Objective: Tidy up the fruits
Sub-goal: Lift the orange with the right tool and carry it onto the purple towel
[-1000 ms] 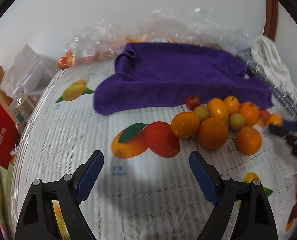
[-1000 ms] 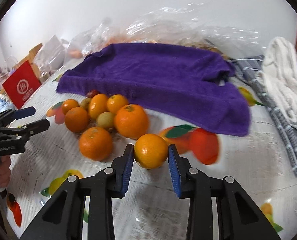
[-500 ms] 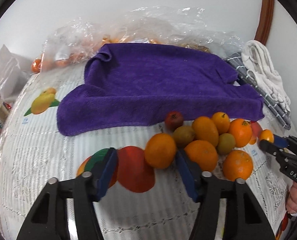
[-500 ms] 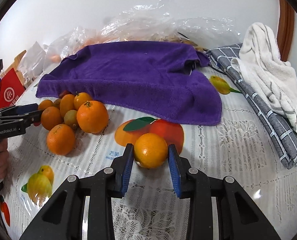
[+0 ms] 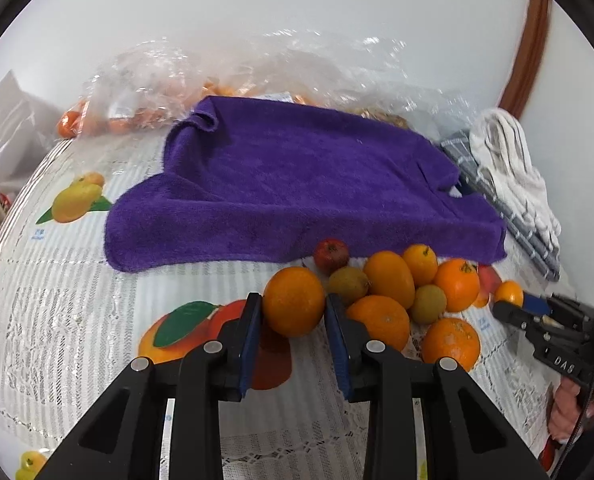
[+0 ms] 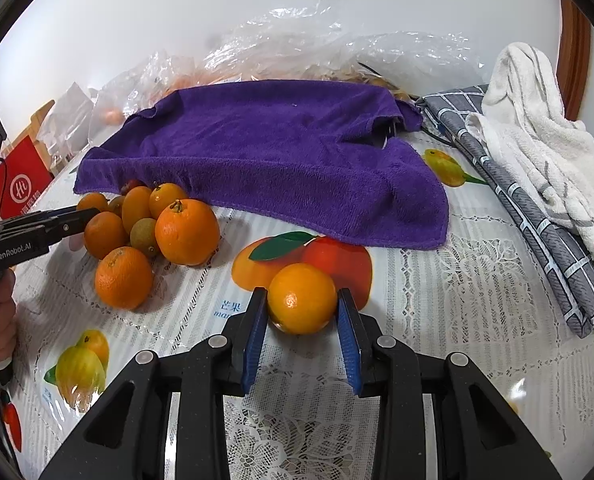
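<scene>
counter point(image 6: 477, 320): your white lace cover with fruit prints
towel point(image 5: 297, 184): purple, spread at back
wall point(image 5: 297, 8): plain white, clear bags point(image 5: 257, 68) against it
pile point(image 5: 417, 292): oranges beside towel's front edge
left hand-held gripper point(image 5: 293, 316): your jaws closing, orange point(image 5: 293, 302) between pads
right hand-held gripper point(image 6: 302, 320): clamped on lone orange point(image 6: 302, 298) over the print

An orange point(image 6: 302, 298) is clamped between the blue pads of the right gripper point(image 6: 302, 334) just in front of the purple towel point(image 6: 273, 156), while a heap of fruit point(image 6: 145, 232) is seen at the towel's left front edge, touched by the left gripper point(image 6: 53, 224).
</scene>
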